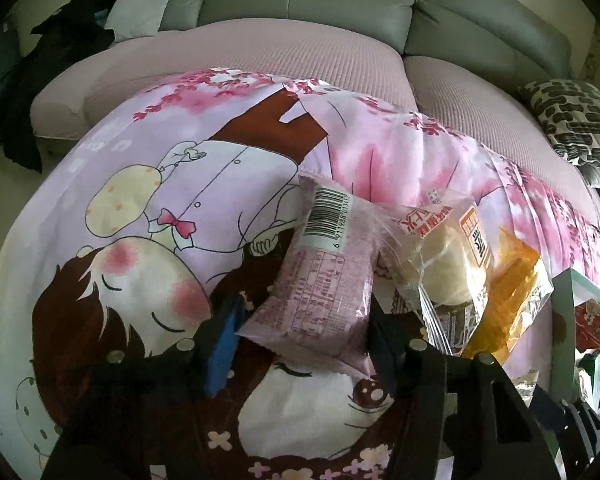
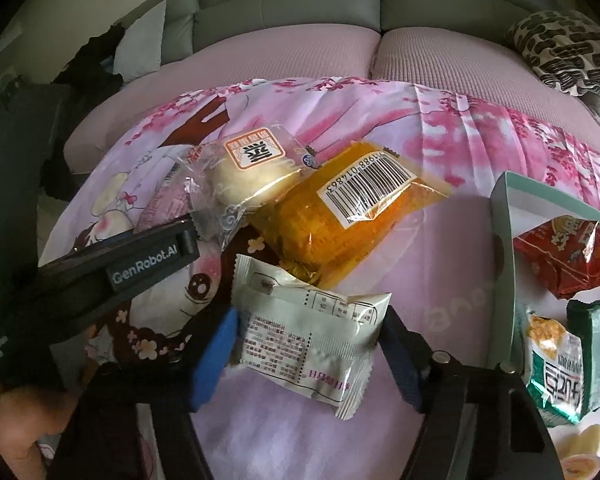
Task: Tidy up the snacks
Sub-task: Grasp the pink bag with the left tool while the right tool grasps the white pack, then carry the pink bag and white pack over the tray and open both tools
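Blue pads line both tools, and each pair is closed about a packet. Nearest on the right side, the right gripper (image 2: 310, 344) has its jaws clenched on the white packet (image 2: 308, 340), pads pressing its two short sides so that the wrapper bulges and sits slightly lifted and tilted over the cartoon cloth (image 2: 440, 280); gripping it across the middle looks like a way to carry it flat toward the tray (image 2: 504, 216), which stands just to the right with its pale green wall in the path, so I judge the packet must go up and over that rim. Inside the tray lie a red bag (image 2: 564, 256) and a green-and-white packet (image 2: 556, 372), so room there is already partly taken. On the other side, the left gripper (image 1: 300, 340) grasps the lower end of the pink packet (image 1: 320, 276), barcode side up, its far end resting on the cloth. Just beside it, touching or overlapping, lies the clear bun packet (image 1: 444, 268), and beyond that the orange packet (image 1: 508, 300), which leans on the bun's wrapper. These two are heaped together, so pulling the pink one away could drag them. The left tool's black body also crosses close in front of the pile in the right view, crowding the space between the arms. Farther off the cloth ends at a pink cushion (image 1: 260, 52), then the grey sofa back (image 1: 308, 4), with a patterned pillow (image 1: 576, 124) to the right.
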The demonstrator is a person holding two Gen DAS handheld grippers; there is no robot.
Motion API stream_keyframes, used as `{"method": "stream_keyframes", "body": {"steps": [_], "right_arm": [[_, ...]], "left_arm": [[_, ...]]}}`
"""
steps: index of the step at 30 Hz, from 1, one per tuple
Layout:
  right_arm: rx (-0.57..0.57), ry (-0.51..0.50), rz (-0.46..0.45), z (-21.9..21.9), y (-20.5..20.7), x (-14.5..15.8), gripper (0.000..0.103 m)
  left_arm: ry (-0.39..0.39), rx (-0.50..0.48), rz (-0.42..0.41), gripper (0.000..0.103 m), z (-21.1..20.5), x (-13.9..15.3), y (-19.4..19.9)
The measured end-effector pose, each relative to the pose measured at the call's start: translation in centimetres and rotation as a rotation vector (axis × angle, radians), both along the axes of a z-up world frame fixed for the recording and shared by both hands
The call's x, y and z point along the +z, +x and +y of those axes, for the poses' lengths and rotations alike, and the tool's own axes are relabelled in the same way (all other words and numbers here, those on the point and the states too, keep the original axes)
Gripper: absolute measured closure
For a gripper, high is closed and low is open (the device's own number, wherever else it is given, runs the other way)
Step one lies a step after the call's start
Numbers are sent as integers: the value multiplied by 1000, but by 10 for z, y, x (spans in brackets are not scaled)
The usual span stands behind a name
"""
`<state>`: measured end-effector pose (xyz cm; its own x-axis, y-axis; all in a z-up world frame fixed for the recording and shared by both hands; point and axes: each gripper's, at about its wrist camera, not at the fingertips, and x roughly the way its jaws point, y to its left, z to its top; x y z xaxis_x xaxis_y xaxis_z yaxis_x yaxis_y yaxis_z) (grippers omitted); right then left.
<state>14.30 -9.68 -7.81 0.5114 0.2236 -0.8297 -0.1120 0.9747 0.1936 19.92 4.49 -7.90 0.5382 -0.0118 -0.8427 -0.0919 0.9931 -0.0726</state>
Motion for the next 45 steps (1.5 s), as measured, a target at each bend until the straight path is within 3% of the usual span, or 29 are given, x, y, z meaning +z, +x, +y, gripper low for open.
{"method": "stream_keyframes", "body": {"steps": [5, 13, 33, 45], "right_arm": [[2, 22, 2, -3, 0, 2, 43], [10, 27, -4, -5, -3, 7, 48], [-29, 75, -112, -32, -21, 51, 49], [-51, 95, -126, -44, -25, 58, 49]], "left_arm": [[15, 13, 4, 45, 2, 4, -5], [32, 53, -4, 45, 10, 13, -13], [67, 105, -150, 45, 13, 70, -38], [87, 104, -218, 45, 7, 94, -50]]}}
